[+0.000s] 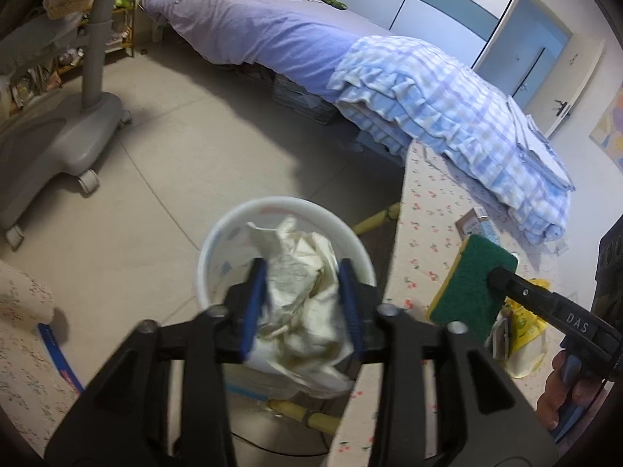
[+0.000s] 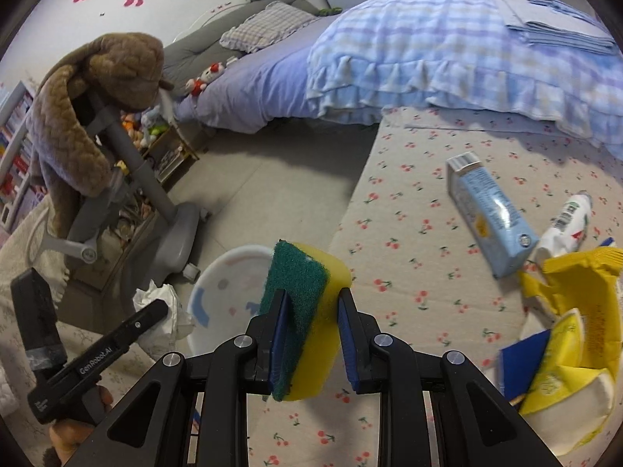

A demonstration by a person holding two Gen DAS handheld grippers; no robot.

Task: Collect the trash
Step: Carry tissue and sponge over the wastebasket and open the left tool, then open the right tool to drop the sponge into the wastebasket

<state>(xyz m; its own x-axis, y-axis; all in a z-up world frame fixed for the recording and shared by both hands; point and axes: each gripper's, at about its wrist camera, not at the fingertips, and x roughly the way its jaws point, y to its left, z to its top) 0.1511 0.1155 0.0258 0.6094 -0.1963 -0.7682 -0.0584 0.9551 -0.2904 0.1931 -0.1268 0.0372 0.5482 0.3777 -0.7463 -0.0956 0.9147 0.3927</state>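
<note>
Tissue wad (image 1: 303, 303) sits pinched in the left gripper (image 1: 303, 303) right above the white bin (image 1: 218, 241); right gripper (image 2: 311, 330) clamps a sponge (image 2: 307, 292) beside it. I'd center over the bin before letting go.

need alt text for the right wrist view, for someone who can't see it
The right hand-held gripper clamps a yellow sponge with a green scouring side, beside a white bin on the floor. On the cherry-print surface to the right lie a blue carton and yellow wrappers.
</note>
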